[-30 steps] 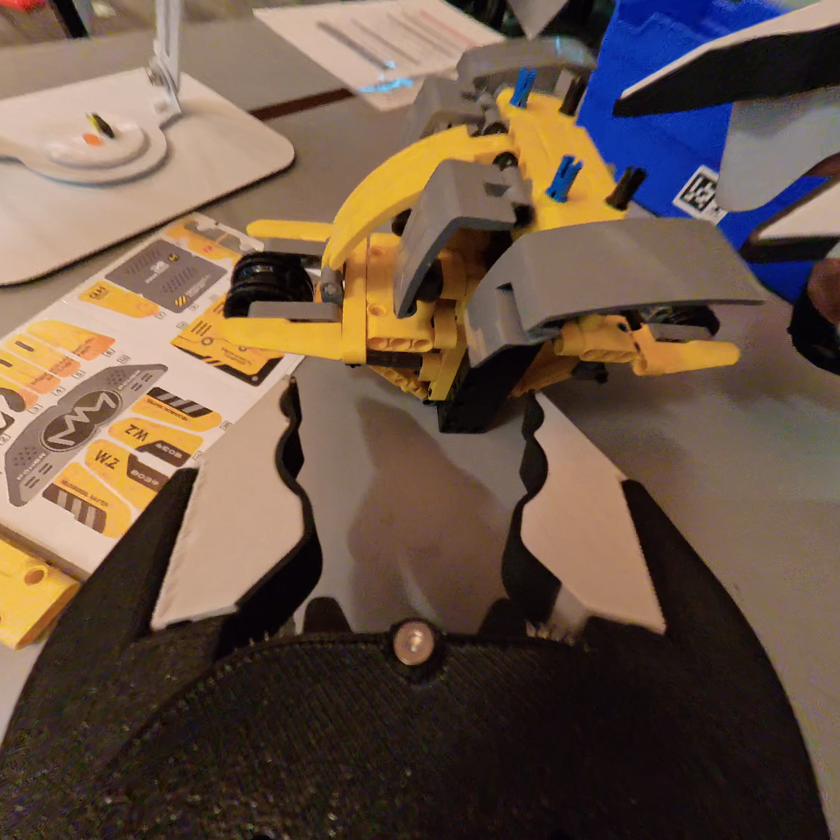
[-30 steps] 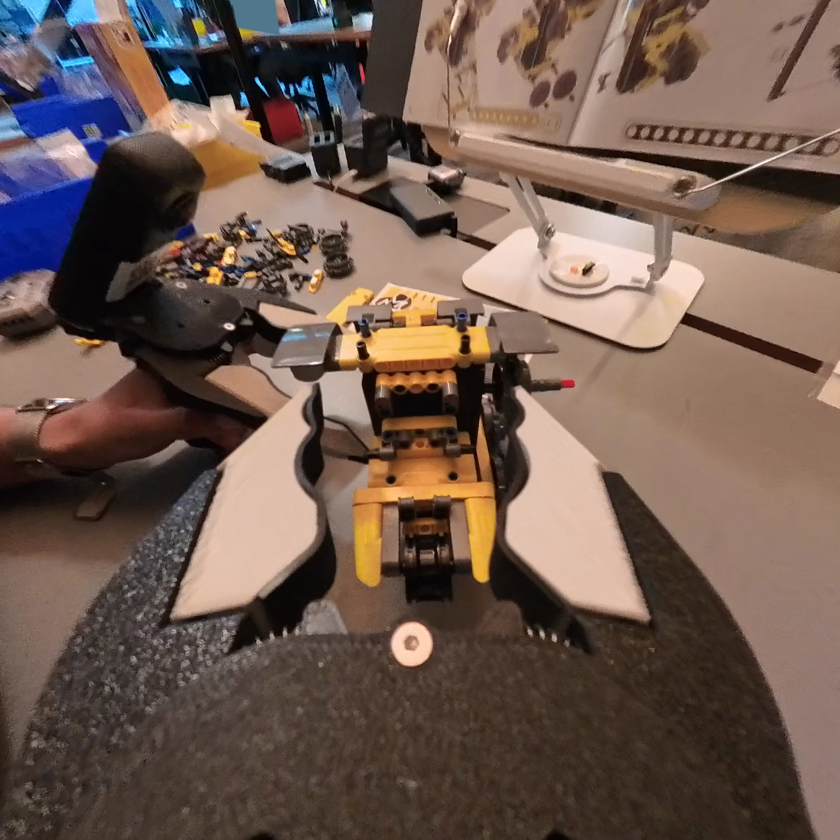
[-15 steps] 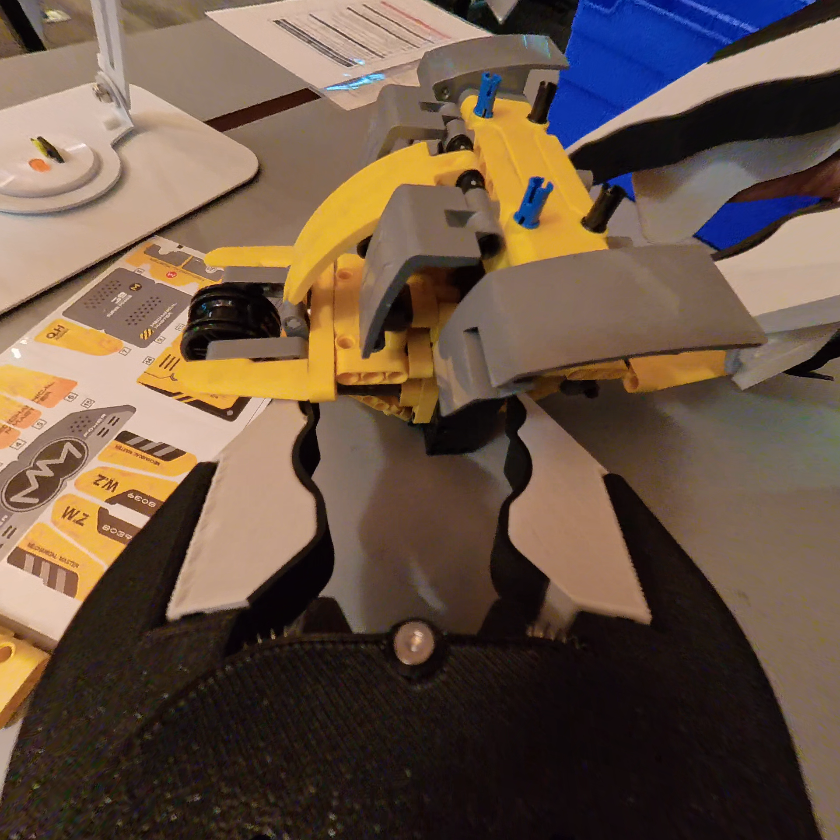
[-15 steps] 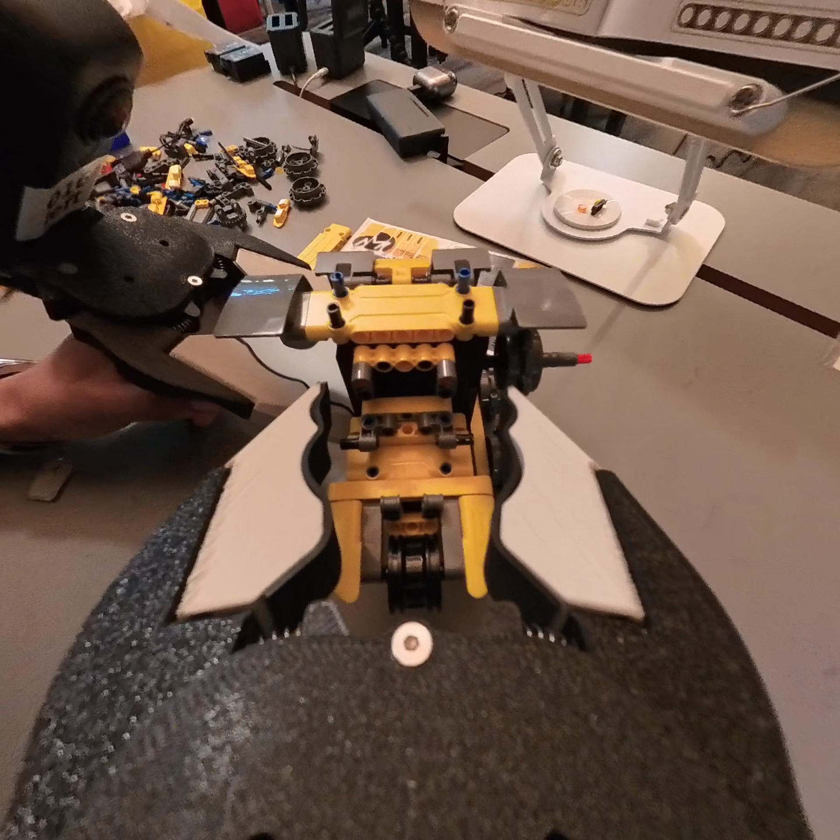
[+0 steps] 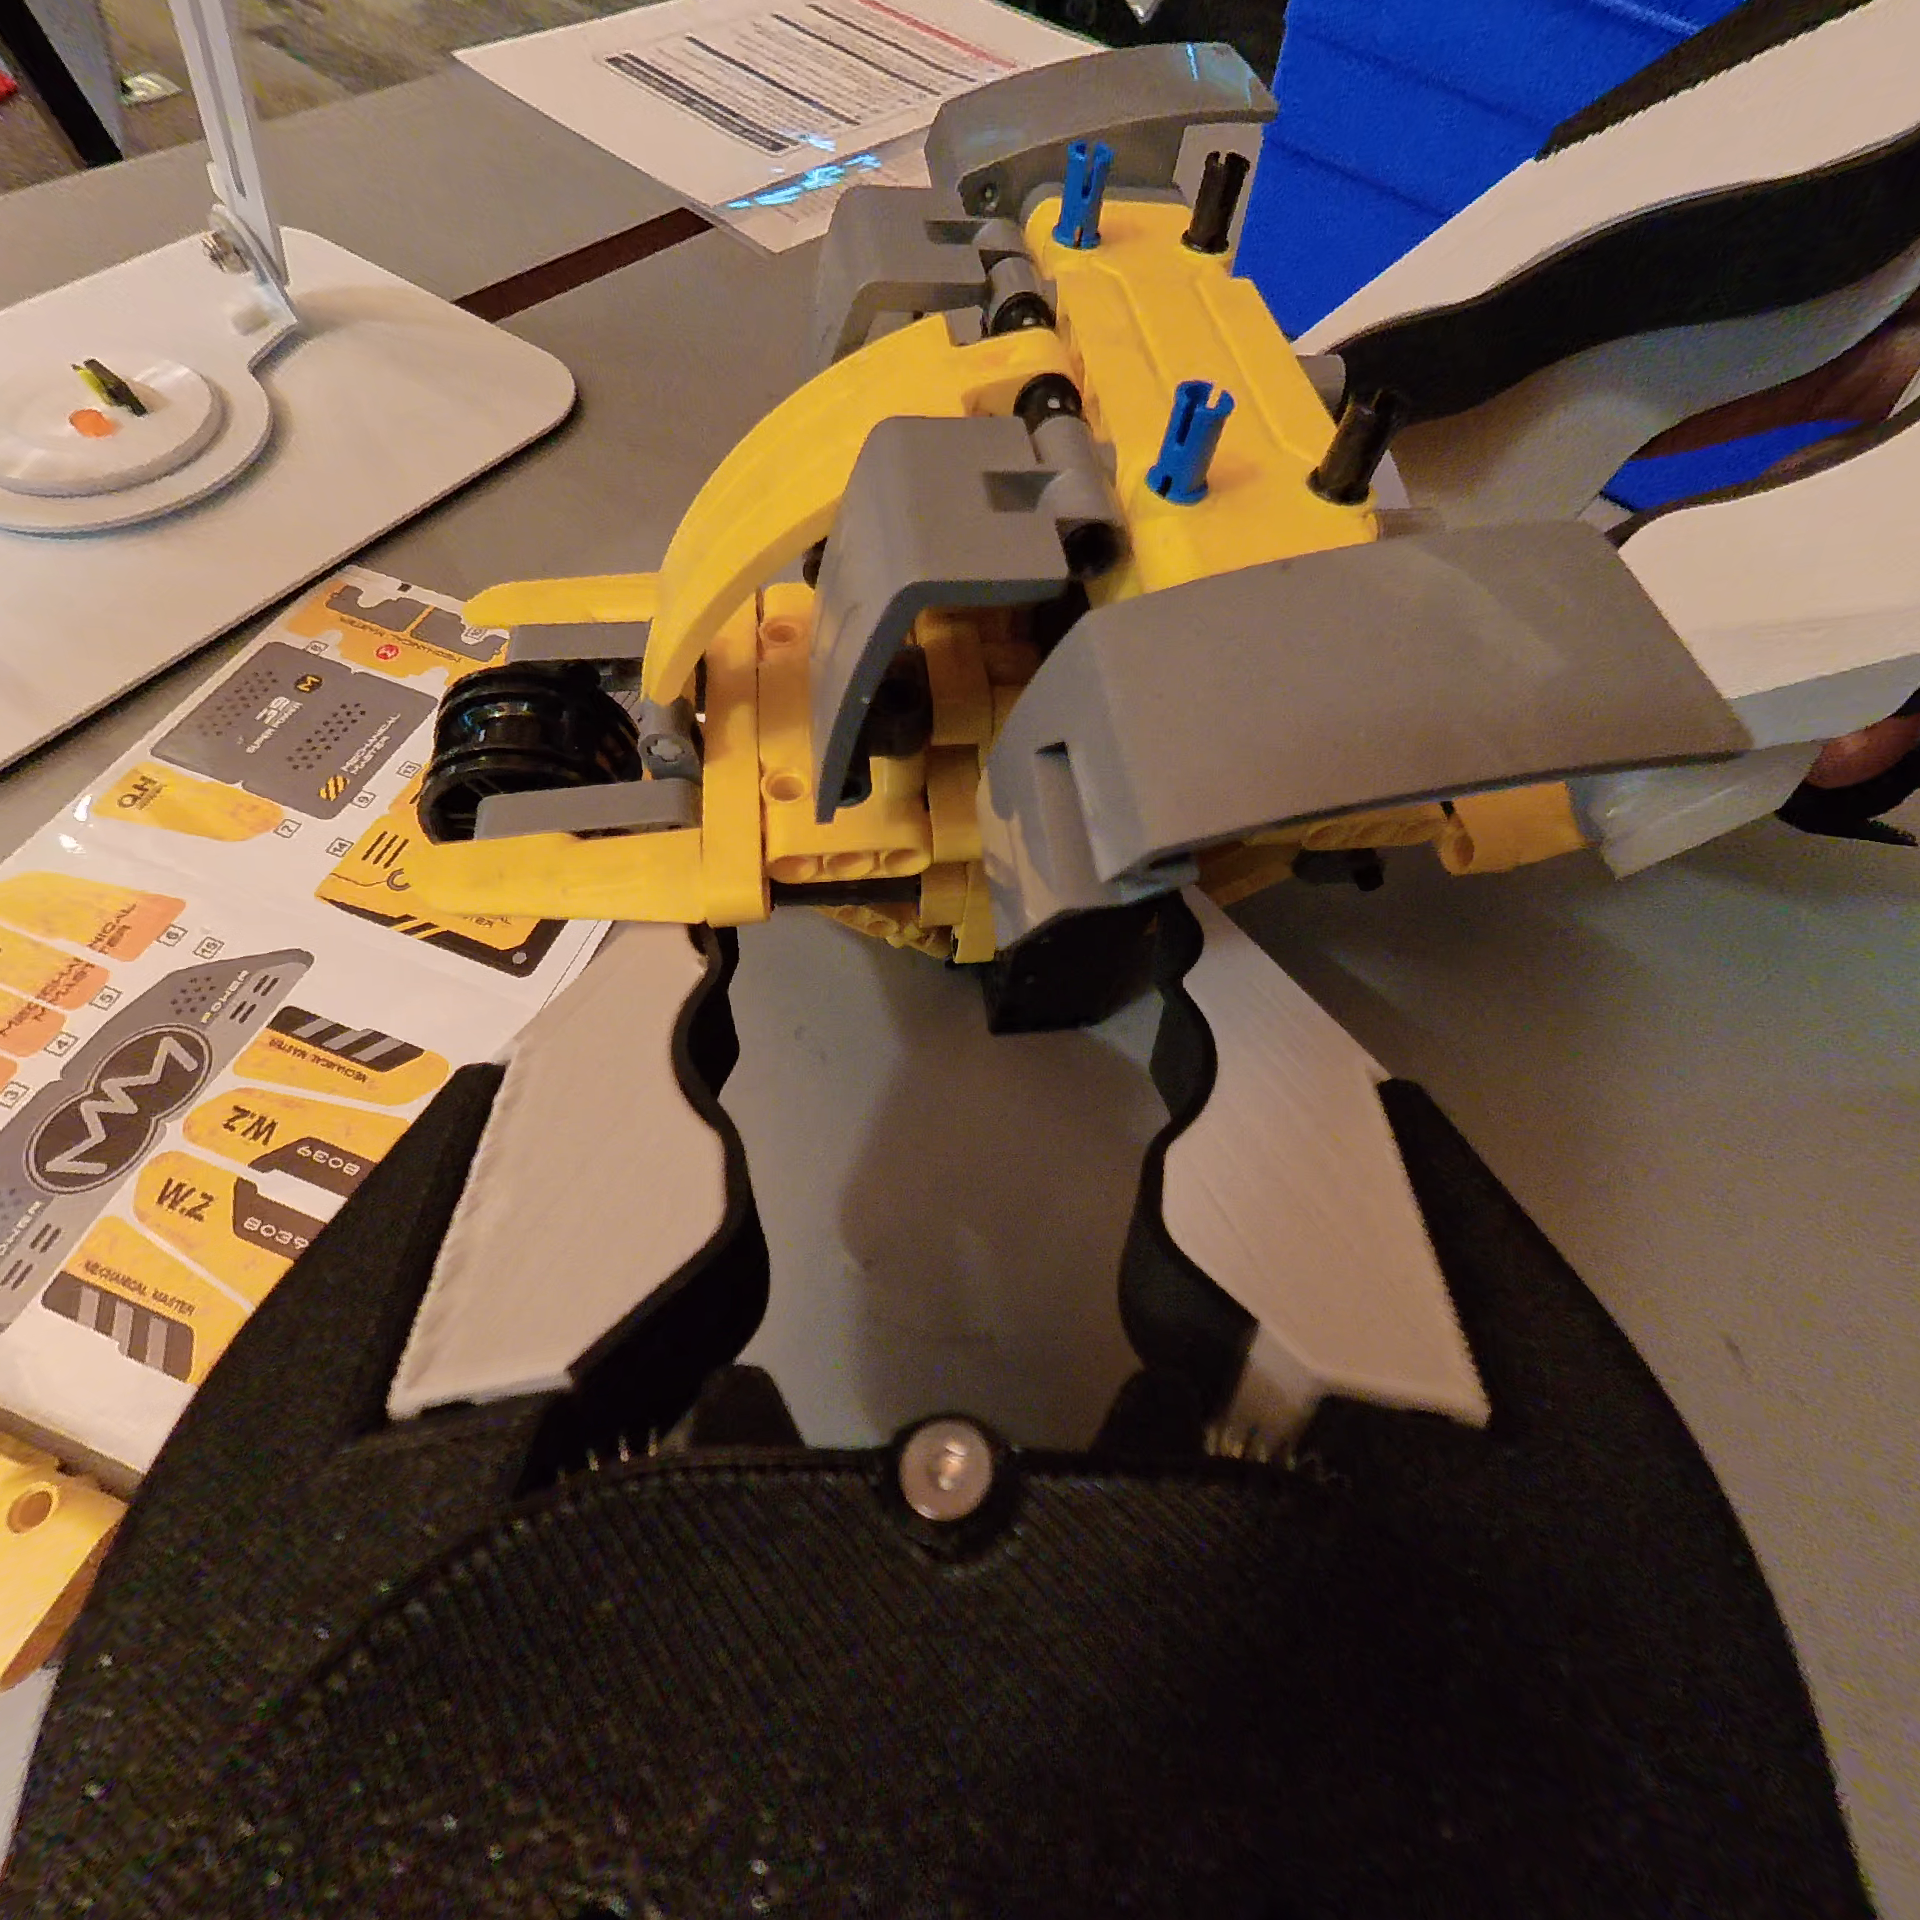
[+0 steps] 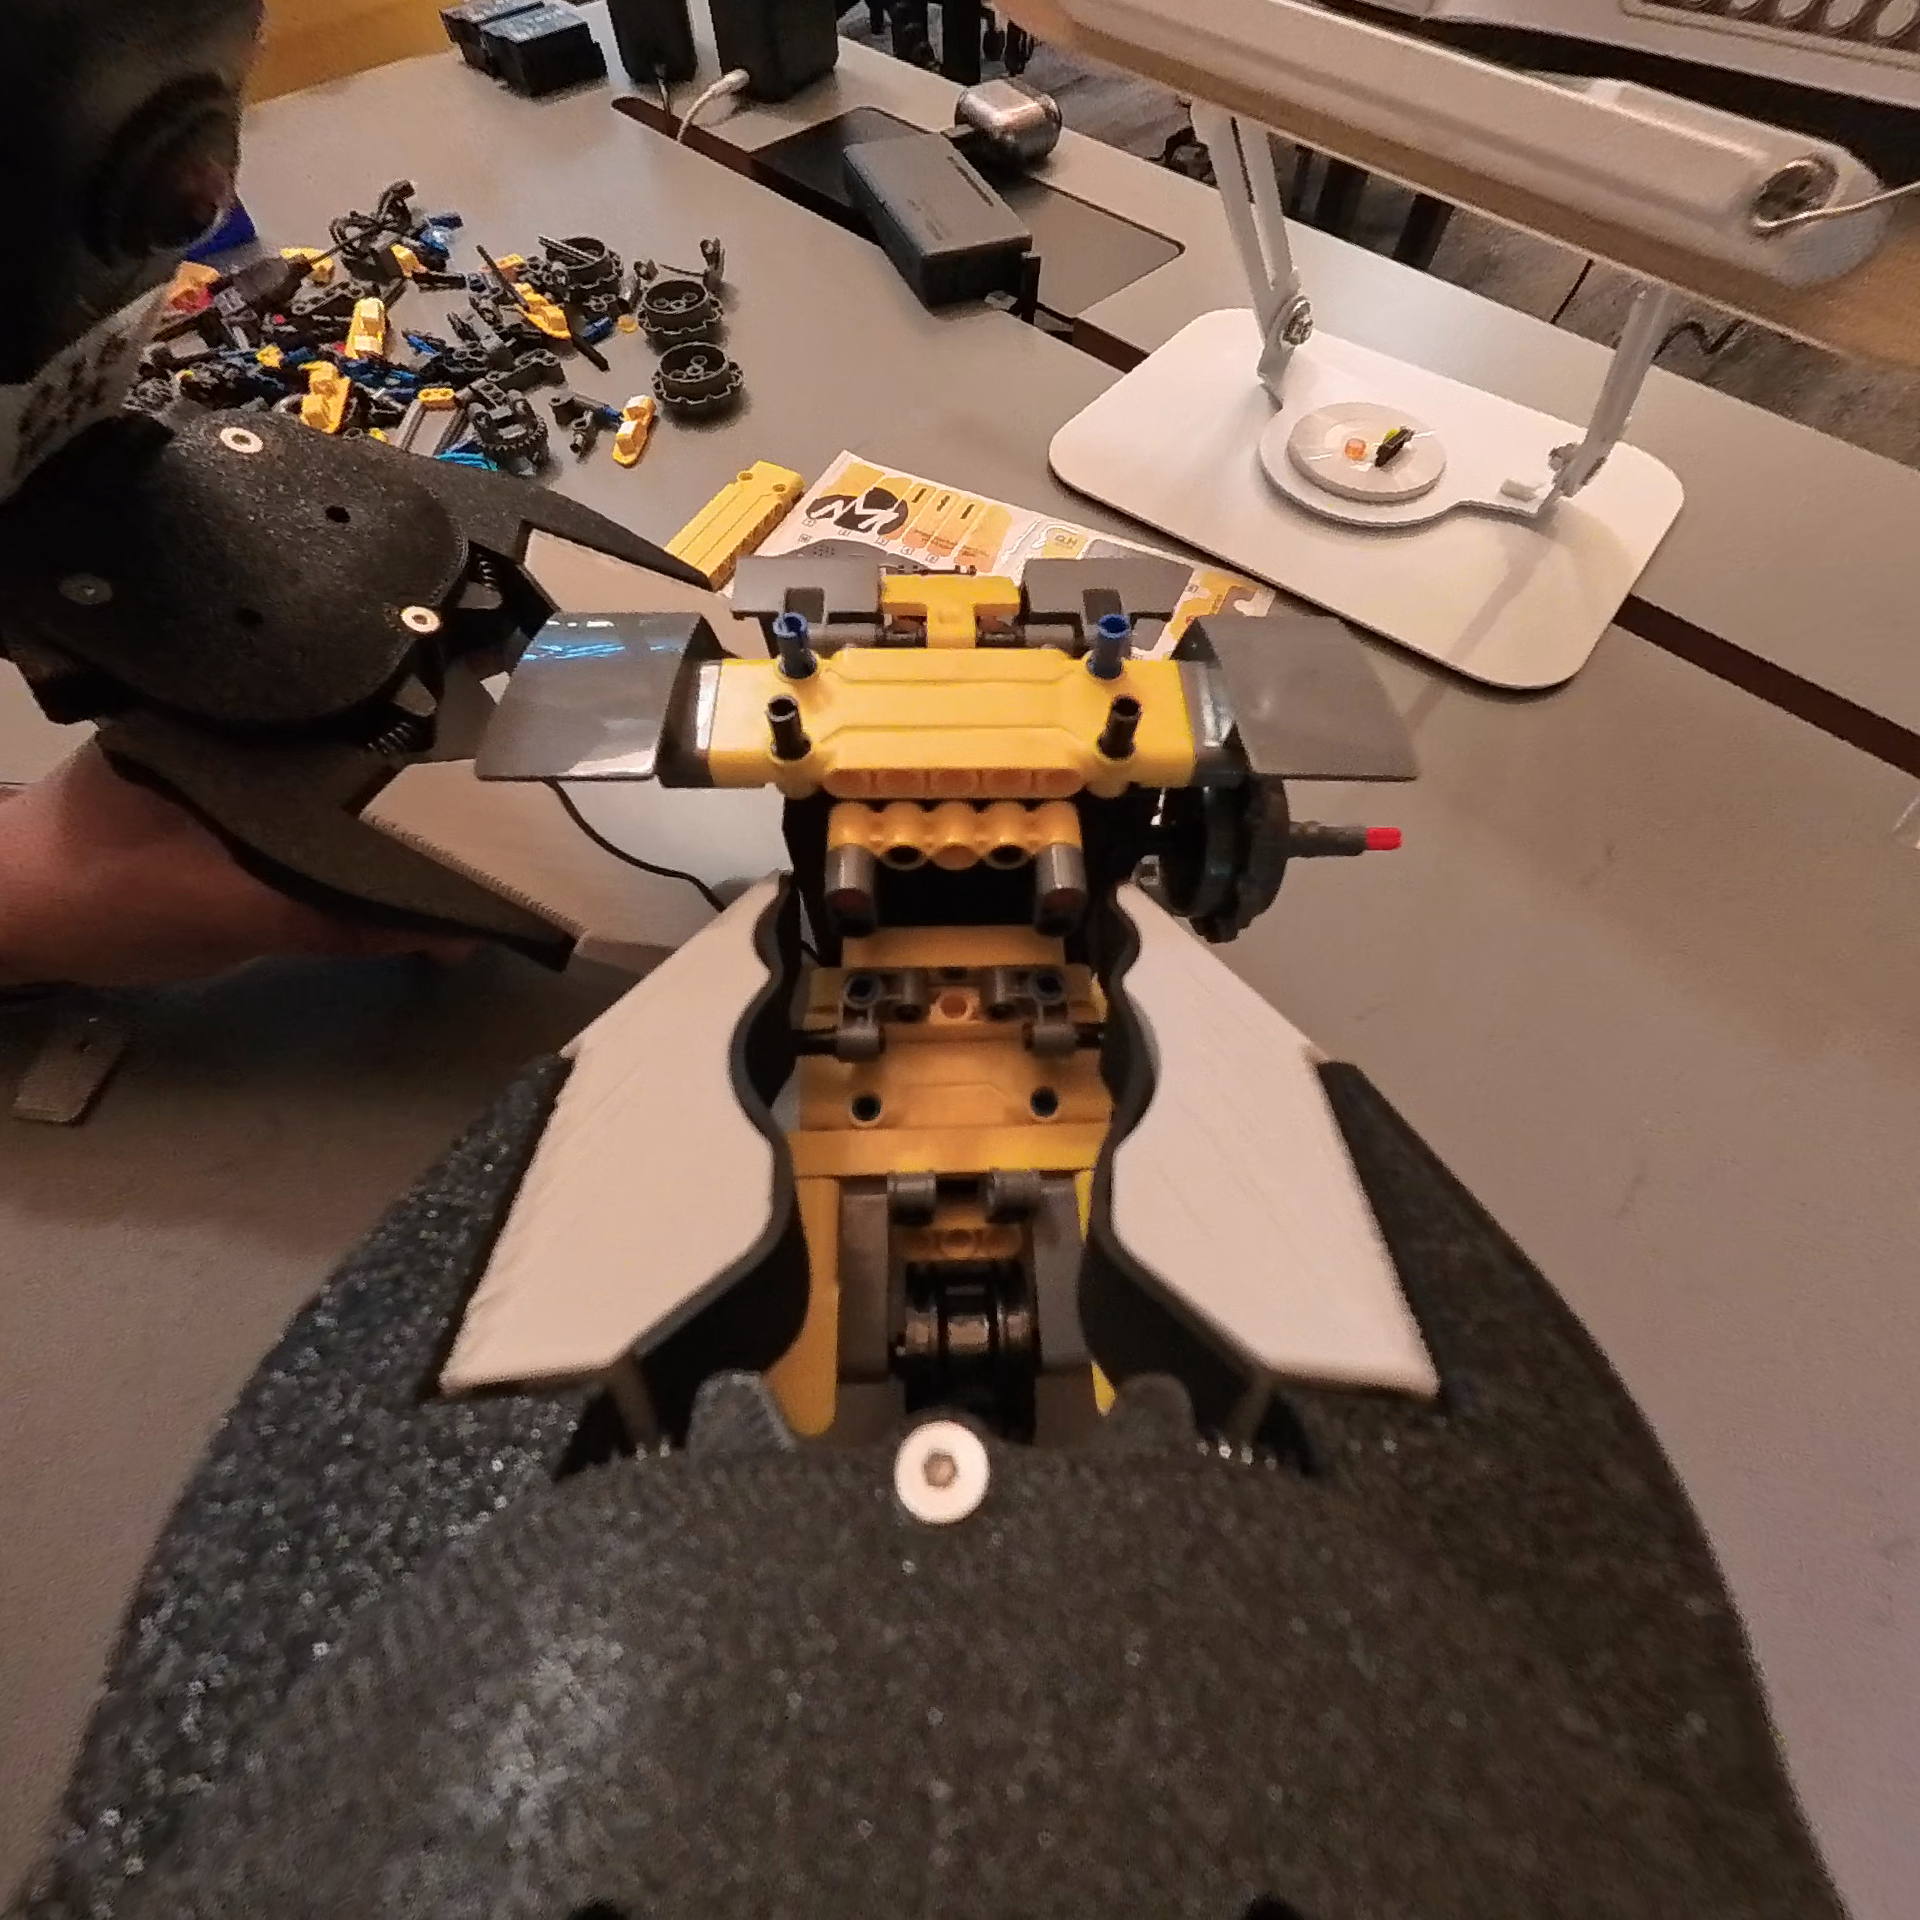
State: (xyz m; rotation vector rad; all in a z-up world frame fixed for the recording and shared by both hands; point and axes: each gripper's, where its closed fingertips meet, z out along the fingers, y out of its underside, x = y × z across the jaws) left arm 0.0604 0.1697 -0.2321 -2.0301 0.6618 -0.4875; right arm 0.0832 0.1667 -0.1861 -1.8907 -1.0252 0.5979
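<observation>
A yellow and grey brick-built vehicle model with blue and black pins on top sits between my right gripper's fingers, which are shut on its narrow yellow body. In the left wrist view the model fills the middle, with the right gripper gripping its far end. My left gripper is open, its fingertips just under the model's near side by a black block. In the right wrist view the left gripper has its fingers above and below the model's left grey panel, not closed on it.
A sticker sheet lies under the model's black wheel. A white stand base is at the back right. Loose small parts lie at the back left, with a yellow beam. A blue bin and a paper lie behind. There is about 6 cm between the tips of the two grippers.
My left gripper has moved in toward the model, and its fingertips now reach under the near side. The model sits deeper and closer in the right wrist view.
</observation>
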